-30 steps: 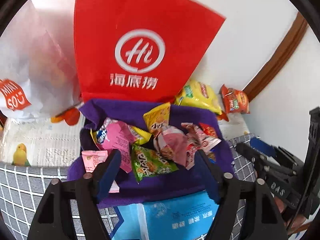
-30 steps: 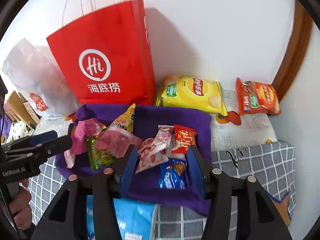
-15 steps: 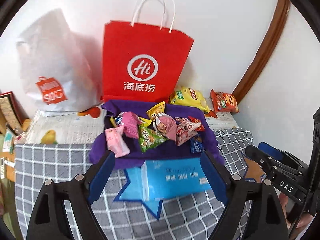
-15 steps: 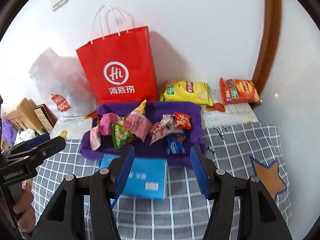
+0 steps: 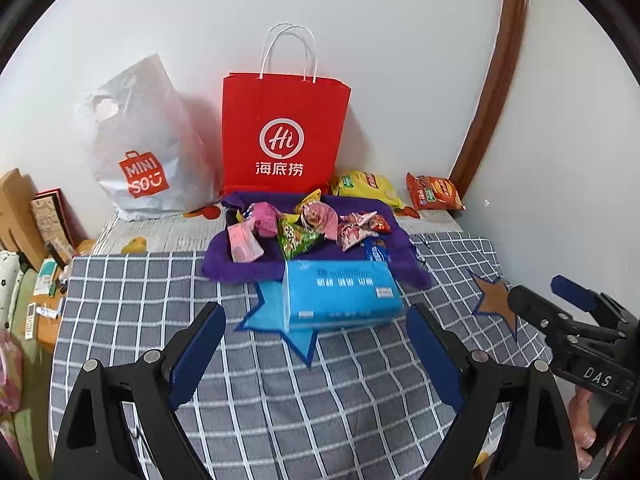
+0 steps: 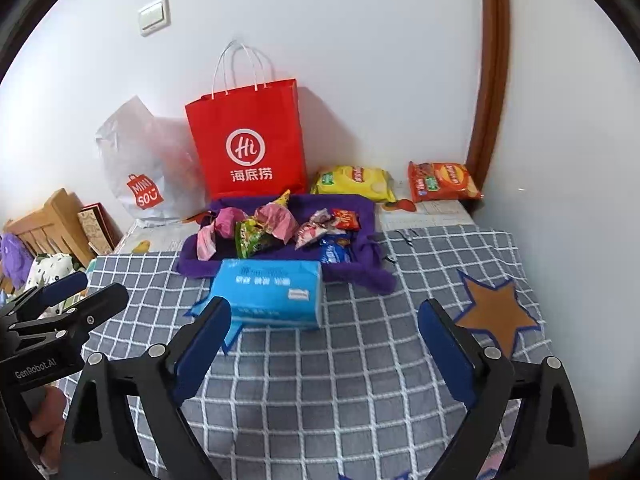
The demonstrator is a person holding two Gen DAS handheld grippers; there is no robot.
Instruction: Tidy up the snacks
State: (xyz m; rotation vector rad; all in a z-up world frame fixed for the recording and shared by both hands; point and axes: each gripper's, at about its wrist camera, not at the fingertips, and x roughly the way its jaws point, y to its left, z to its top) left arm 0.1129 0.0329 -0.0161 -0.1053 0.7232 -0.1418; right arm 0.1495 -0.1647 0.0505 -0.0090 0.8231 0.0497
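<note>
Several small snack packets (image 5: 304,228) (image 6: 276,228) lie on a purple cloth (image 5: 224,268) (image 6: 360,272) at the back of the checked table. A yellow chip bag (image 5: 366,188) (image 6: 352,178) and an orange chip bag (image 5: 434,192) (image 6: 442,182) lie behind it by the wall. My left gripper (image 5: 316,340) is open and empty, well back from the cloth. My right gripper (image 6: 324,336) is open and empty too, also held back; it shows at the right edge of the left wrist view (image 5: 560,320).
A blue tissue pack (image 5: 340,296) (image 6: 272,292) lies in front of the cloth. A red paper bag (image 5: 280,132) (image 6: 248,144) and a white Miniso bag (image 5: 140,152) (image 6: 140,168) stand against the wall. Boxes and clutter (image 5: 36,216) sit off the table's left edge.
Both grippers have pulled back and up from the snacks on the cloth; the whole table now shows. Both stay open and empty.
</note>
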